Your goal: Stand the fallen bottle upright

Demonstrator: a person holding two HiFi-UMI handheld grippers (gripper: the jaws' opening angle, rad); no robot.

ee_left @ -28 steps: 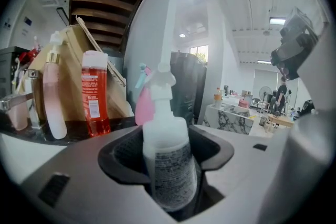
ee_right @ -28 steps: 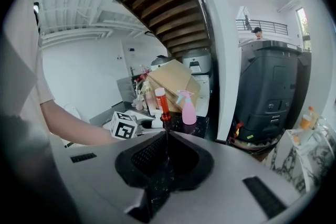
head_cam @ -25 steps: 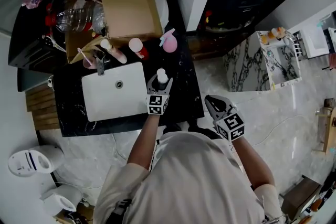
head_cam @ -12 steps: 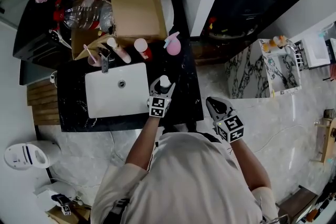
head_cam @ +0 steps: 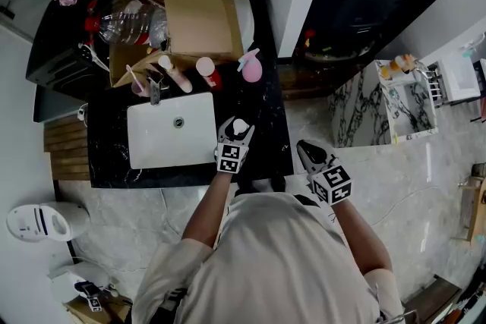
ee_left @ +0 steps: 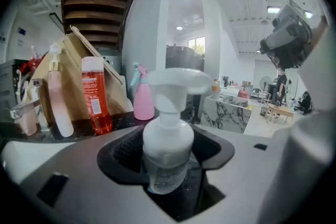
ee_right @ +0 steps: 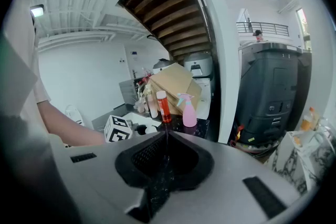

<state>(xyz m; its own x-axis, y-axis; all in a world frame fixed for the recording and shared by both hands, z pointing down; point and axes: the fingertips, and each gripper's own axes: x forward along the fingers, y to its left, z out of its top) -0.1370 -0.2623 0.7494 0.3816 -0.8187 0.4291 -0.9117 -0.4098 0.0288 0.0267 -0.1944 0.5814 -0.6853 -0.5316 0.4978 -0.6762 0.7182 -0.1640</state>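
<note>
A clear pump bottle with a white pump head (head_cam: 240,124) stands upright on the black counter (head_cam: 267,134), just right of the white sink. My left gripper (head_cam: 235,132) is shut on it, one jaw on each side of its body. In the left gripper view the bottle (ee_left: 168,147) fills the notch between the pads of the left gripper (ee_left: 169,178). My right gripper (head_cam: 308,151) hangs off the counter's right edge over the marble floor, away from the bottle. In the right gripper view the jaws of the right gripper (ee_right: 163,165) meet with nothing between them.
A white sink (head_cam: 163,152) lies left of the bottle, its faucet (head_cam: 154,91) behind it. A red bottle (head_cam: 206,71), a pink spray bottle (head_cam: 250,67) and a pale pump bottle (head_cam: 170,72) stand at the back. Behind them lies a cardboard box (head_cam: 190,0).
The left gripper and the bottle between its jaws have shifted a little toward the counter's front edge. The right gripper has stayed where it was.
</note>
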